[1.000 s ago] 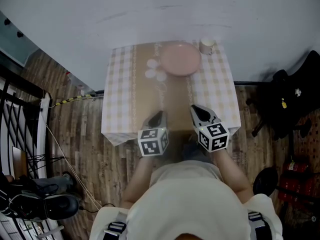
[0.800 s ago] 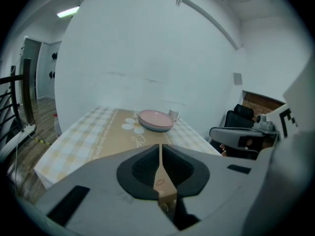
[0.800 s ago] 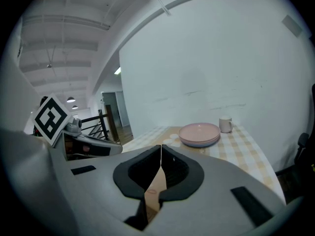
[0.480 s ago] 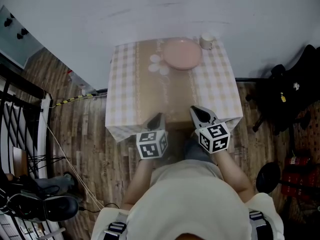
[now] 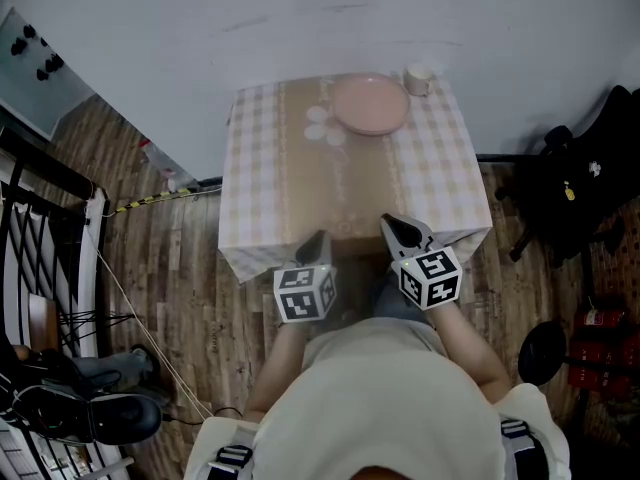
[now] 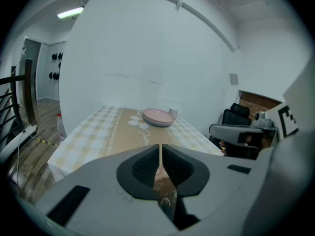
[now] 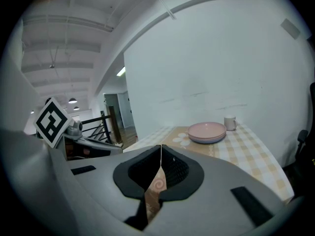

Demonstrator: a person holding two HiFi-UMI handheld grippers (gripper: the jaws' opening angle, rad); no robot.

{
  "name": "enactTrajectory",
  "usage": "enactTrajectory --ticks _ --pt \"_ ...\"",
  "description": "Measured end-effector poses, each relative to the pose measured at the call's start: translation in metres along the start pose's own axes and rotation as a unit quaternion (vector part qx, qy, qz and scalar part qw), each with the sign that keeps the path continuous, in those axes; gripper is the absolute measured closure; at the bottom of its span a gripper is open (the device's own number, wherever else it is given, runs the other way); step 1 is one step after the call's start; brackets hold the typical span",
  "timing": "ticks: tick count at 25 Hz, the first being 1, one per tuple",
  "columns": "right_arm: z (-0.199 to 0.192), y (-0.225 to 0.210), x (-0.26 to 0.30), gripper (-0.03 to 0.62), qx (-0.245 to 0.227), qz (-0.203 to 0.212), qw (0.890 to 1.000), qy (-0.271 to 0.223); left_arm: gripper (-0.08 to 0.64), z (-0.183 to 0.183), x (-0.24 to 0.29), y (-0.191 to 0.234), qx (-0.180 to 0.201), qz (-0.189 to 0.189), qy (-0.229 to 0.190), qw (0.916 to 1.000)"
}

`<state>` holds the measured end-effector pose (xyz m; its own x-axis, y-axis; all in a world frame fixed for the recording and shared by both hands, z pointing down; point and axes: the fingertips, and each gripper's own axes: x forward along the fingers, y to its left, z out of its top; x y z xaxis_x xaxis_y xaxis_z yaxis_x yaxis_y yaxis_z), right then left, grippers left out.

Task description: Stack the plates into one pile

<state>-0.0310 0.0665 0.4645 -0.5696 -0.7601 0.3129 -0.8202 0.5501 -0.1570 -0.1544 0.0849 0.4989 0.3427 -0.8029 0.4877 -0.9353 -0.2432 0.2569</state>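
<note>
Pink plates sit in one pile at the far end of the checked table; the pile also shows as plates in the left gripper view and plates in the right gripper view. My left gripper hangs over the table's near edge, shut and empty. My right gripper is beside it to the right, also shut with nothing between its jaws. Both are far from the pile.
A white mug stands just right of the plates against the white wall. A black chair is to the table's right. A black railing and cables lie on the wooden floor at the left.
The table and plates have slid slightly up and right in the head view as I backed away from them. Both grippers stay shut and level.
</note>
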Motion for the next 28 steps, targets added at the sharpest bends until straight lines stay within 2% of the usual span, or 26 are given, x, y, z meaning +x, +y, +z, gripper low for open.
enactTrajectory --ticks 8,13,28 --pt "0.001 0.005 0.002 0.589 -0.001 0.004 1.0 0.0 0.541 -0.002 -0.001 0.004 -0.002 0.0 -0.001 1.0" --pt "-0.001 0.006 0.005 0.592 -0.029 -0.001 1.0 0.008 0.541 0.0 0.001 0.006 -0.004 0.002 -0.002 1.0" --pt "0.004 0.011 0.011 0.592 -0.019 0.007 1.0 0.0 0.541 0.002 0.003 0.011 -0.004 0.001 0.0 1.0"
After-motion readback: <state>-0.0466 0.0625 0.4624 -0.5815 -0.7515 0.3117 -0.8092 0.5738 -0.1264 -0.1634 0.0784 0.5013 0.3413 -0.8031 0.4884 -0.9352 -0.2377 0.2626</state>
